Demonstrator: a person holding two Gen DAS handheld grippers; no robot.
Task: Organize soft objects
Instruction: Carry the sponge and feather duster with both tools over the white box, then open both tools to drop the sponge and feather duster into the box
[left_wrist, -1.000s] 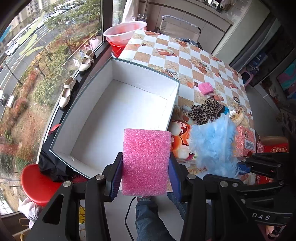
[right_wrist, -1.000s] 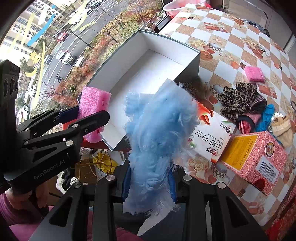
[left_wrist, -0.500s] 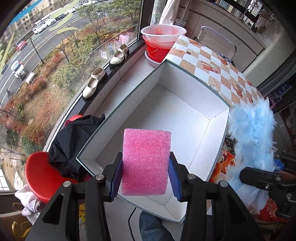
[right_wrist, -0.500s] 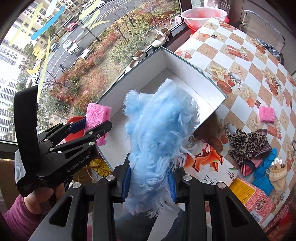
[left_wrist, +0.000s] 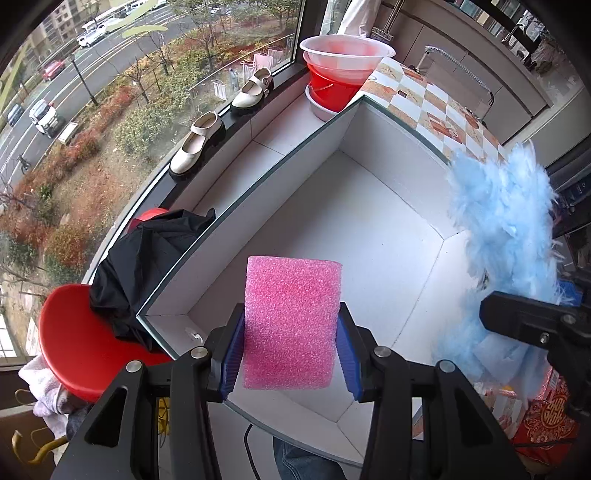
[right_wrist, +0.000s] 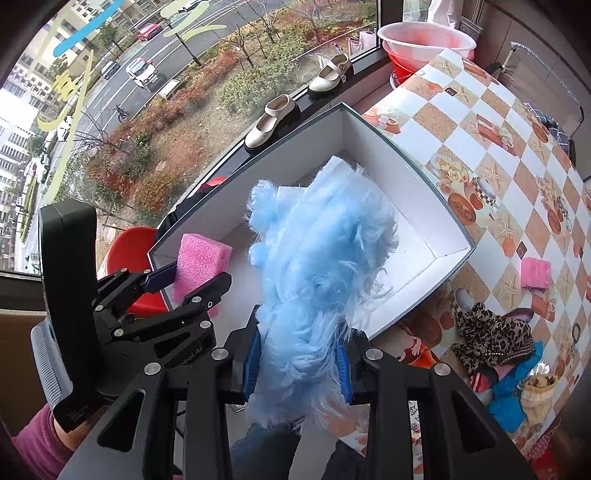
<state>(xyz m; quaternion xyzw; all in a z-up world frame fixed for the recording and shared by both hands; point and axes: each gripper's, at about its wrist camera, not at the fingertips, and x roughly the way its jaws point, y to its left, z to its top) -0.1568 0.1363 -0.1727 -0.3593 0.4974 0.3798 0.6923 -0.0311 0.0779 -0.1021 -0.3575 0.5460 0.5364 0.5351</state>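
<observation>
Left wrist view: we look steeply down along fingers, close over white box (left_wrist: 369, 236), window side at left. Right wrist view: same steep downward look, set further right, taking in checkered table (right_wrist: 491, 122). Shared by both: box, window ledge, pink sponge (right_wrist: 199, 264), blue fluff (left_wrist: 506, 229).

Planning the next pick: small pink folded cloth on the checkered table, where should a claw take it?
Come straight down on the pink cloth and pinch across its two long edges. It lies flat and apart from the leopard-print fabric, so both sides look free for the fingers.
</observation>
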